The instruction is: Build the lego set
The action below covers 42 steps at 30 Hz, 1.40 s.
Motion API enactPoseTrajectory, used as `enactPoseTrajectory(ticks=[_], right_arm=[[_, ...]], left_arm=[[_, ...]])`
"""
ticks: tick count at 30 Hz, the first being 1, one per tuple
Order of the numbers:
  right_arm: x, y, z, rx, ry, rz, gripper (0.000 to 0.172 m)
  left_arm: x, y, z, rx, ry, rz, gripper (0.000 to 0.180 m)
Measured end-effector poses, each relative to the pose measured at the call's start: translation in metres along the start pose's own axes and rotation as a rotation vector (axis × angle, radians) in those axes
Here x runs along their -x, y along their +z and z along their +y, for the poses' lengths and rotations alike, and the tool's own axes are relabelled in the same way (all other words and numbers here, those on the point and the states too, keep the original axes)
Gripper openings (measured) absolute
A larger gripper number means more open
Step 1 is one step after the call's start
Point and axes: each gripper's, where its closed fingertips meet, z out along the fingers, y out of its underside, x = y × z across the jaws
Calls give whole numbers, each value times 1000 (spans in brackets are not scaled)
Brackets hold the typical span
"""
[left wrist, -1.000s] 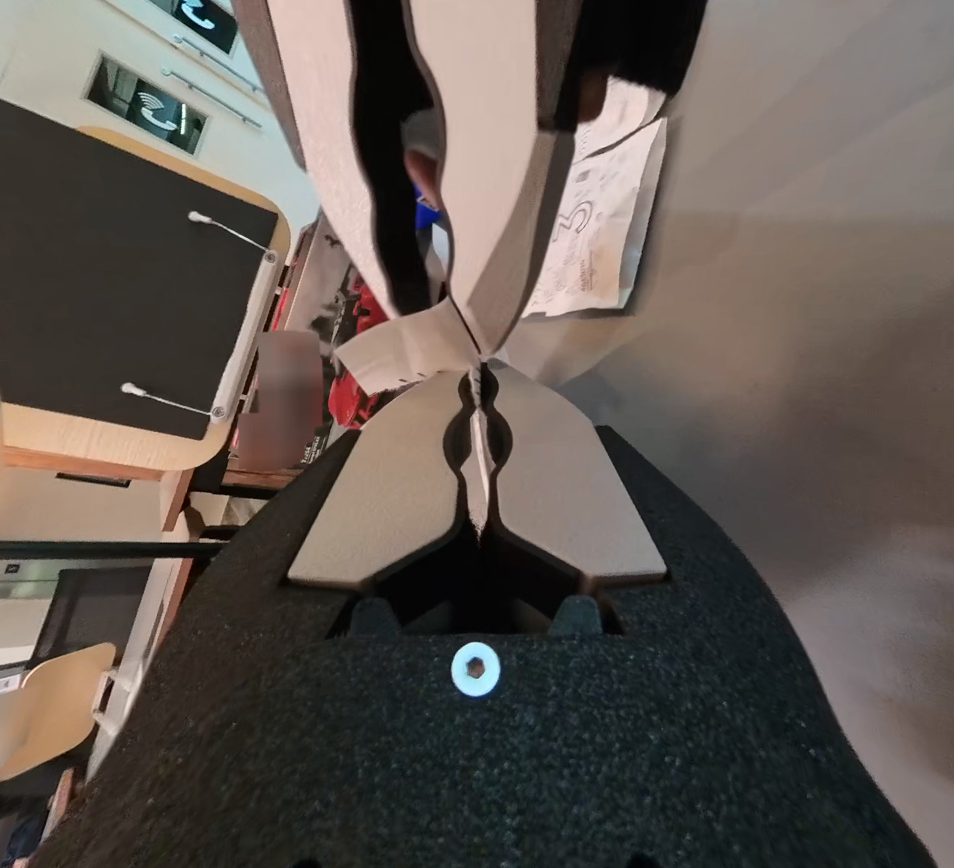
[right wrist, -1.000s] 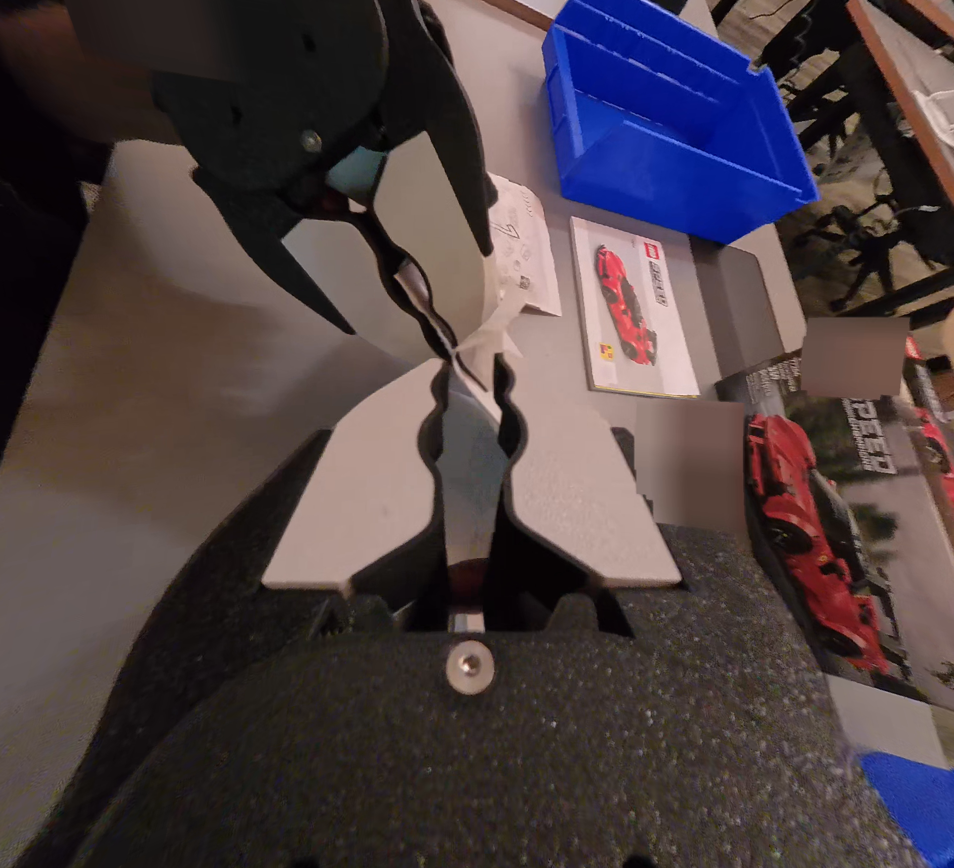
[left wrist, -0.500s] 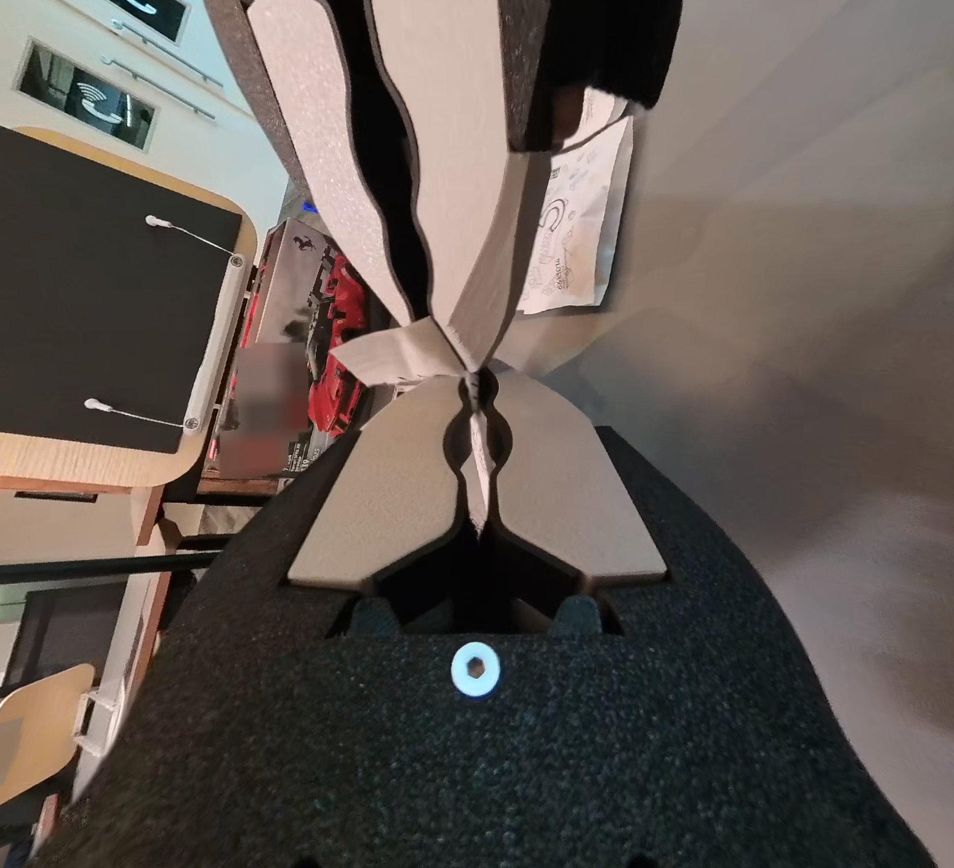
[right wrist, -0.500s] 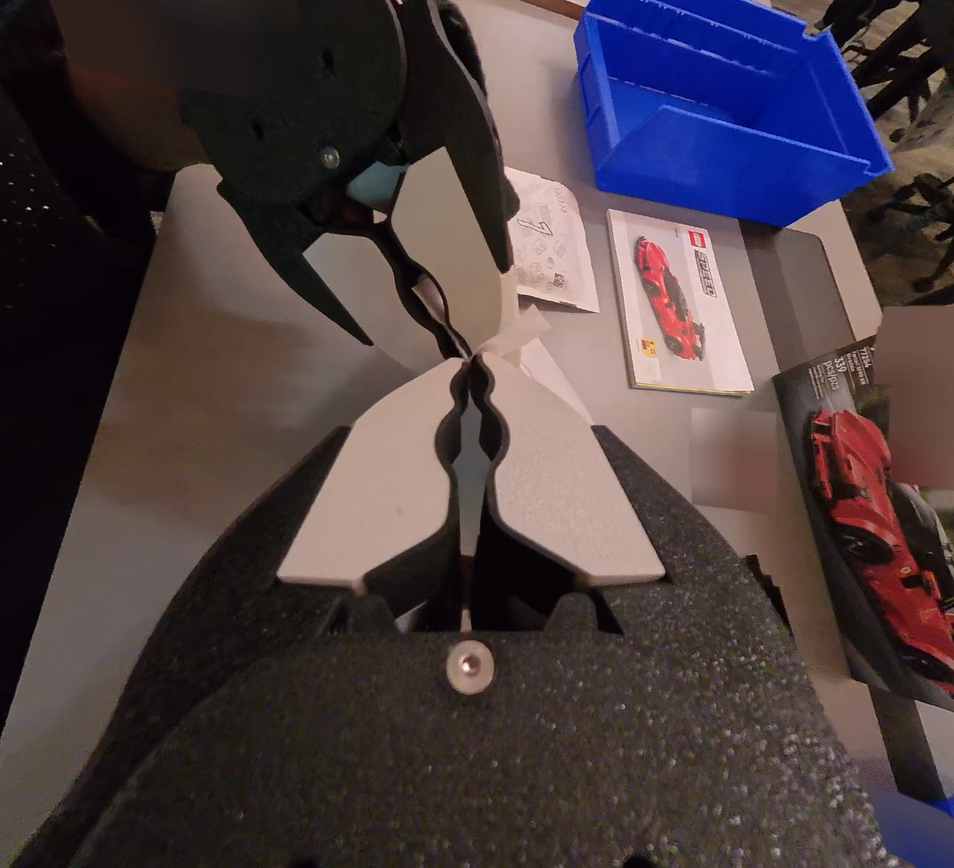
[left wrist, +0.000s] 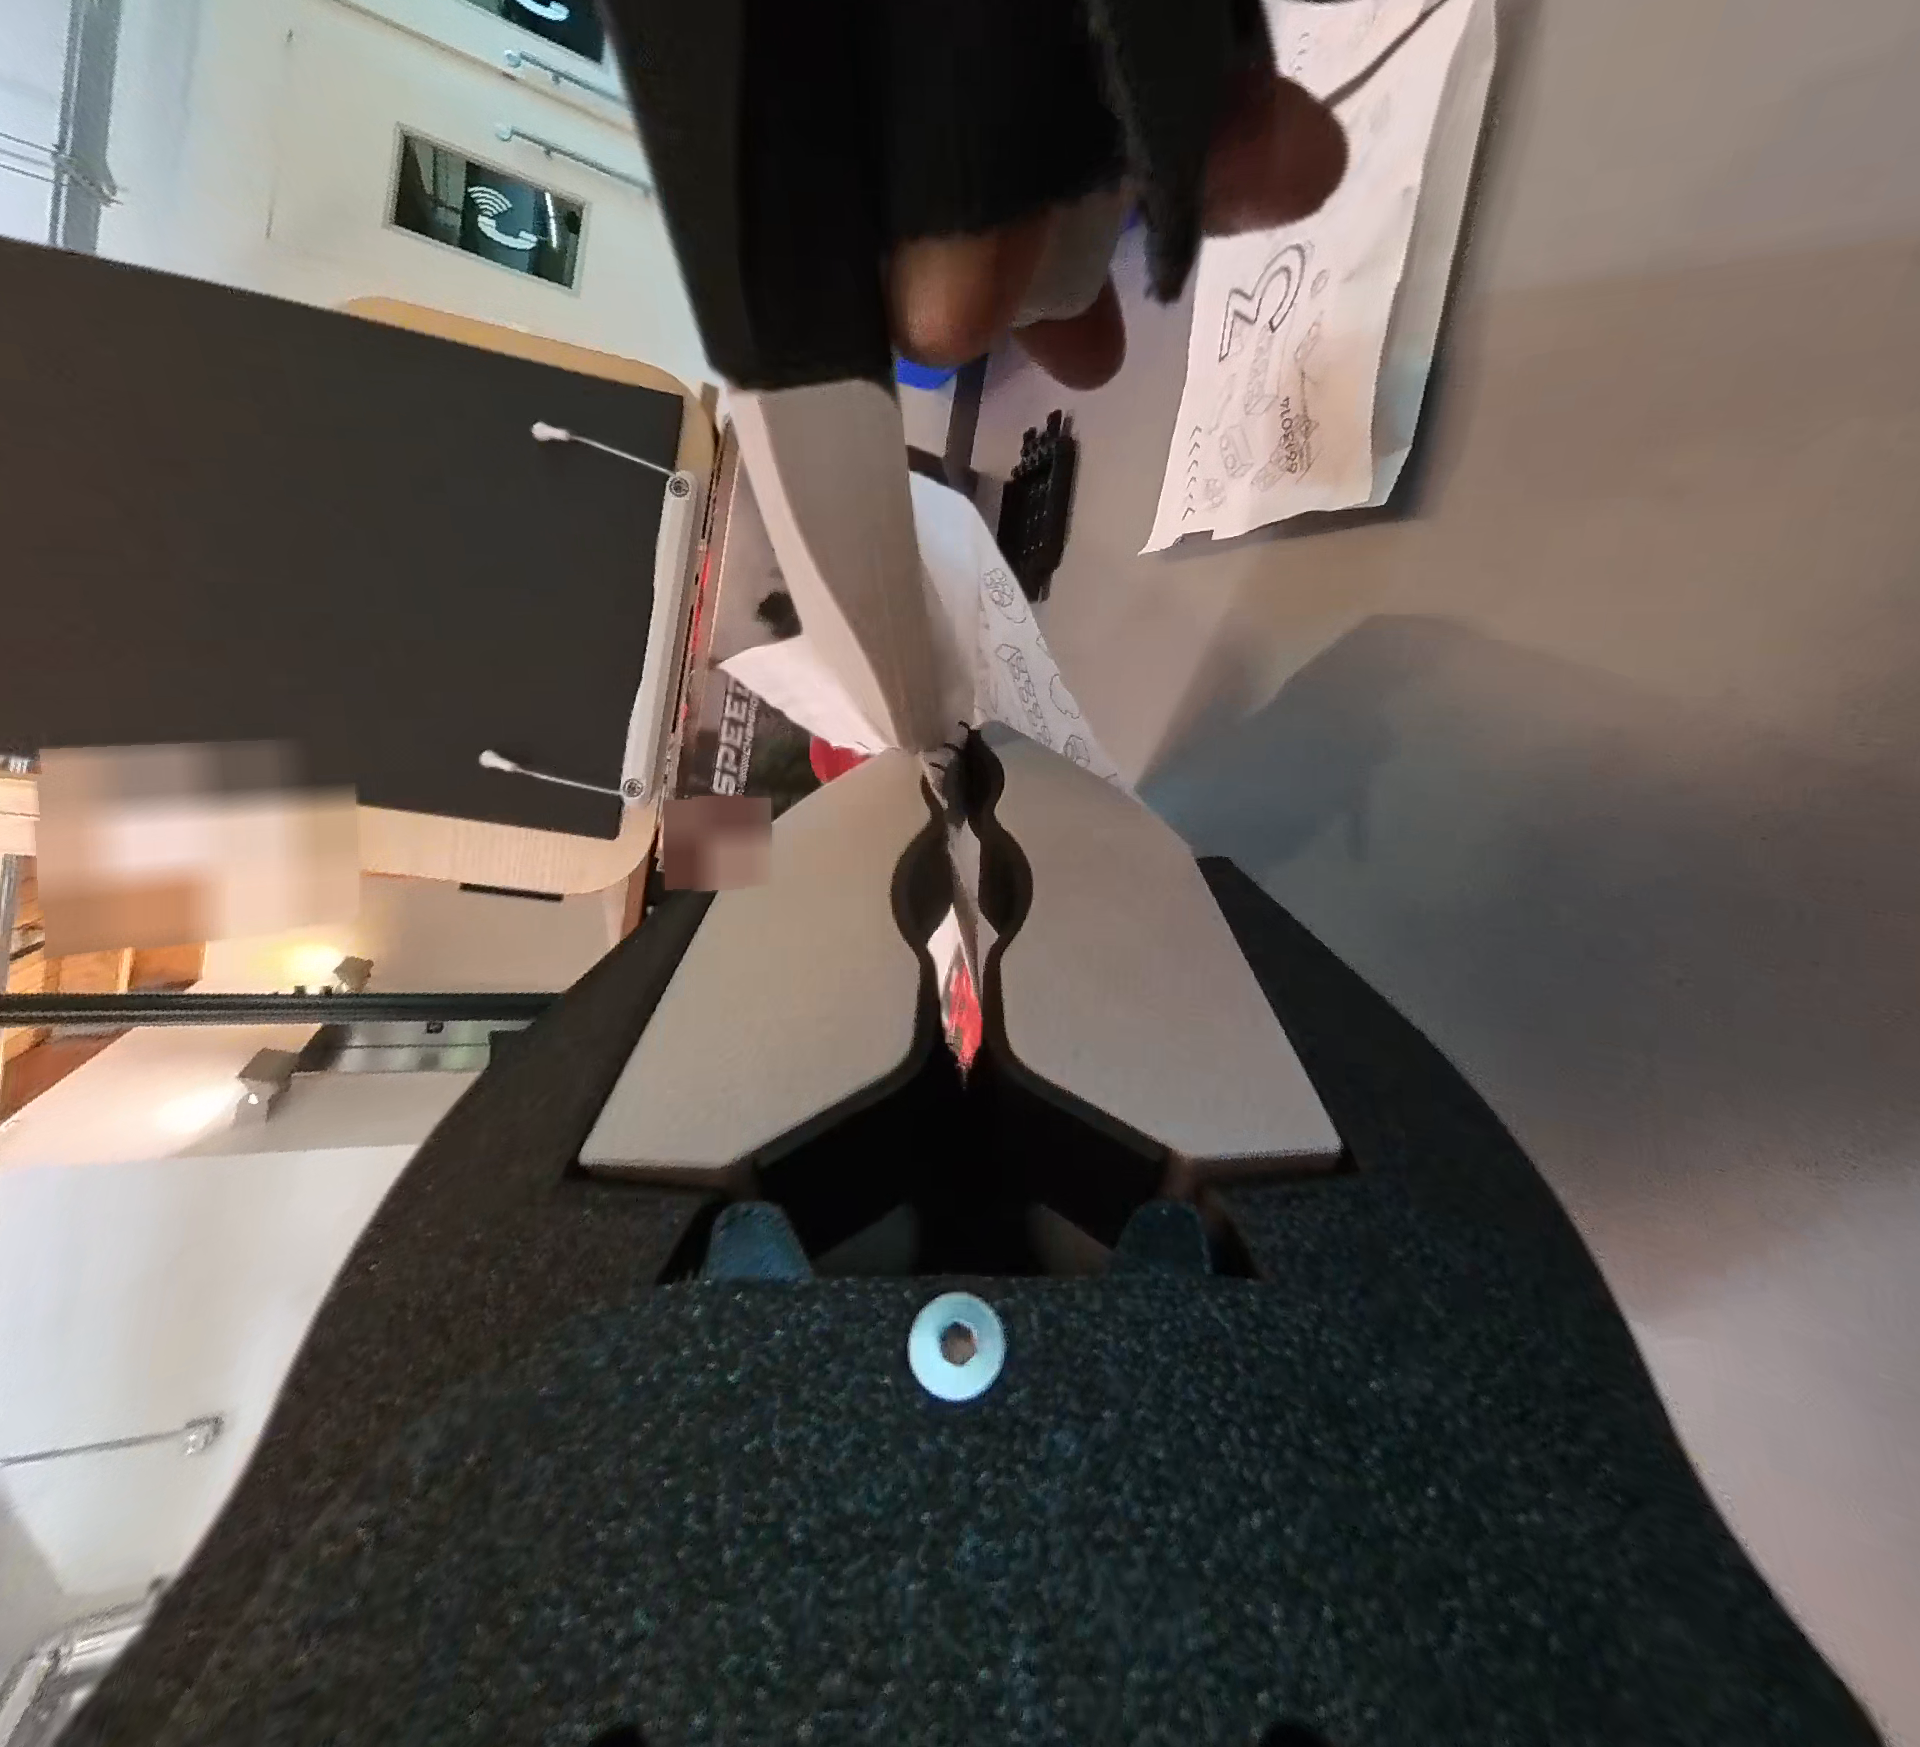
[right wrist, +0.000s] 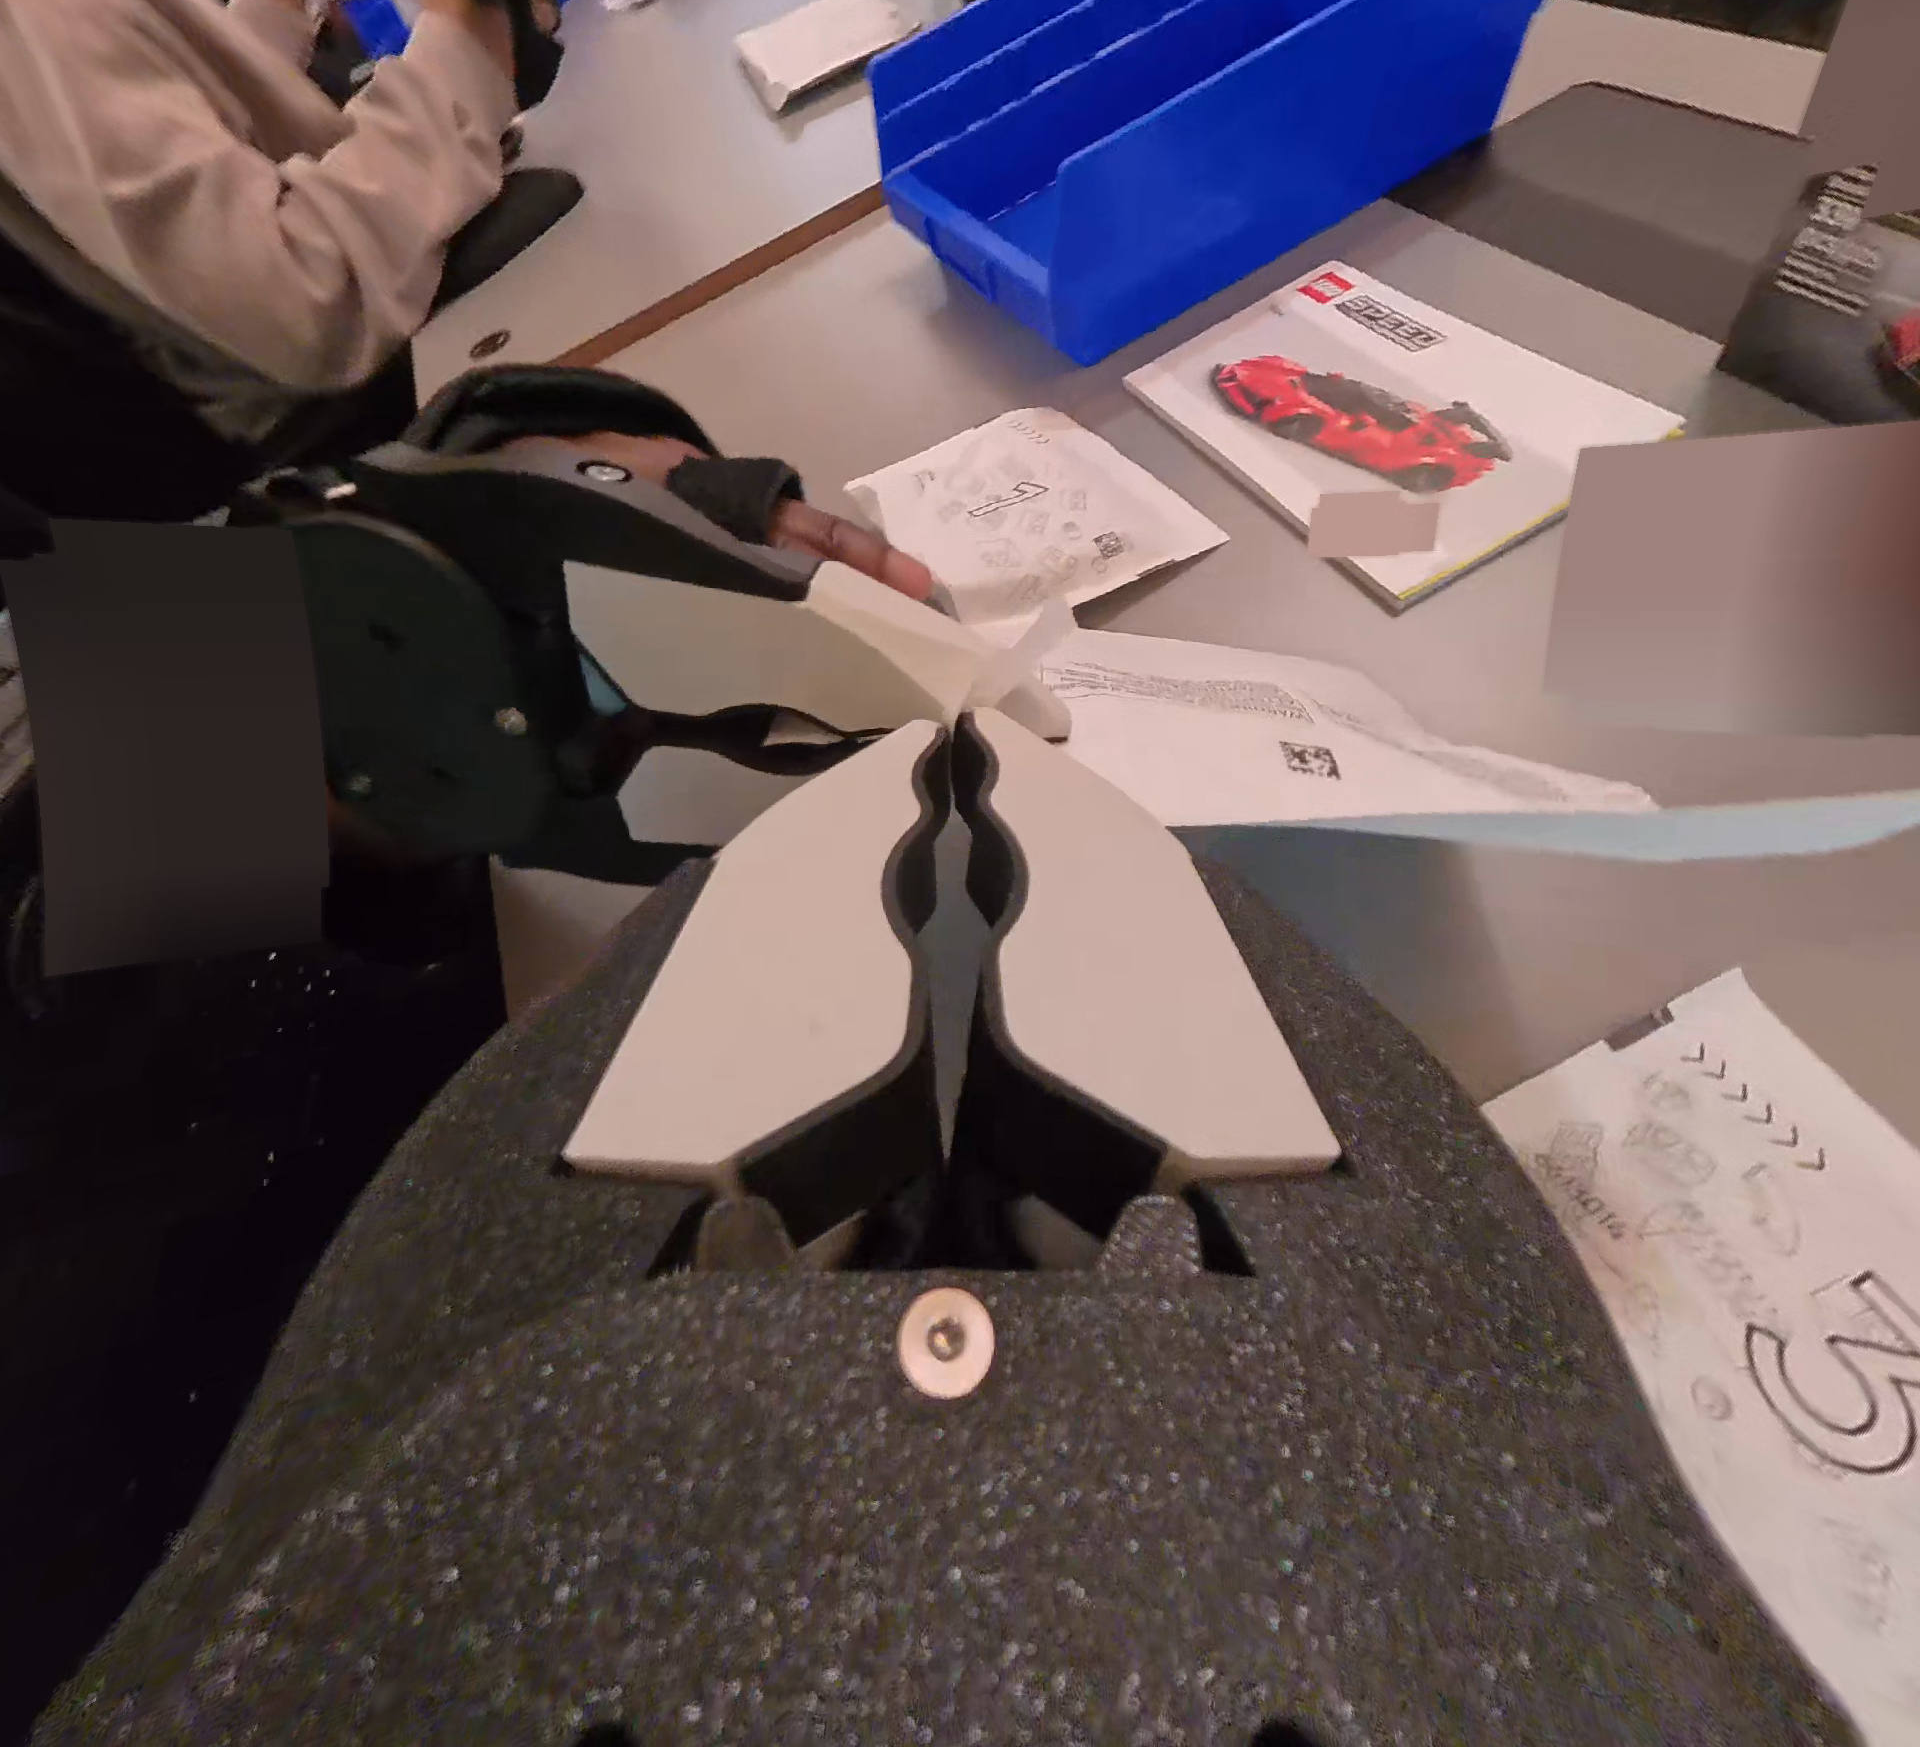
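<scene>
My right gripper [right wrist: 951, 741], at the centre of its view, is clamped shut on the edge of a white paper bag [right wrist: 1247, 741], whose printed face spreads away to the right over the grey table [right wrist: 727, 347]. My left gripper [left wrist: 951, 757] is closed on the same bag [left wrist: 1013, 648]; a thin strip of the paper runs down between its pads [left wrist: 1091, 918]. The two sets of fingertips meet nose to nose, and a torn flap of paper [right wrist: 1023, 648] sticks up between them.

Just beyond that flap, in the right wrist view, lies another printed white bag [right wrist: 1029, 513]. Further right is an instruction booklet [right wrist: 1392, 430] with a red car on its cover, and behind both stands a blue bin [right wrist: 1195, 97]. A third printed bag [right wrist: 1766, 1282] lies at the lower right. At the upper left of that view a person in a pale sleeve [right wrist: 208, 170] sits at the table.
</scene>
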Motion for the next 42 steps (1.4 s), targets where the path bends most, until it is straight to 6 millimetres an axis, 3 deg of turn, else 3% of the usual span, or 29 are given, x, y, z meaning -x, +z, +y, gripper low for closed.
enactPoseTrajectory(ticks=[11, 13, 15, 17, 20, 21, 24, 25, 27, 30, 33, 38, 40, 42], right_arm=[[-4, -7, 17, -101, 98, 126, 0], [-8, -9, 17, -109, 17, 191, 0], [-38, -30, 13, -91, -266, 481, 0], [-28, -31, 14, -104, -218, 378, 0], [-26, -30, 13, -120, -187, 302, 0], [-26, -30, 10, -130, -183, 288, 5], [-20, -34, 3, -148, -166, 173, 67], [-17, -38, 1, -158, -190, 131, 70], [-17, -43, 6, -119, -330, 89, 63], [-27, -35, 19, 49, -637, 167, 57], [-22, -25, 4, 44, -862, 177, 45], [-19, -11, 11, 206, -1015, 55, 18], [-17, -10, 8, 209, -995, 13, 1], [-17, -8, 6, 205, -912, 12, 1]], left_arm=[[-16, 3, -6, 17, 56, -16, 0], [-19, 3, -8, 9, 35, 19, 0], [-31, -5, -27, -72, -11, 90, 0], [-17, -4, -17, -26, 3, 33, 0], [-14, -5, -16, -60, -36, 93, 0], [-18, -4, -17, -57, -28, 107, 0], [-22, -2, -13, -54, -65, 124, 0], [-21, -3, -12, -64, -100, 138, 0], [-19, -5, -11, -85, -152, 160, 0], [-18, -8, -11, -116, -199, 198, 0], [-16, -12, -9, -139, -216, 218, 0], [-15, -16, -6, -153, -208, 236, 0], [-11, -16, -1, -137, -210, 211, 0], [-7, -15, 3, -116, -253, 214, 6]])
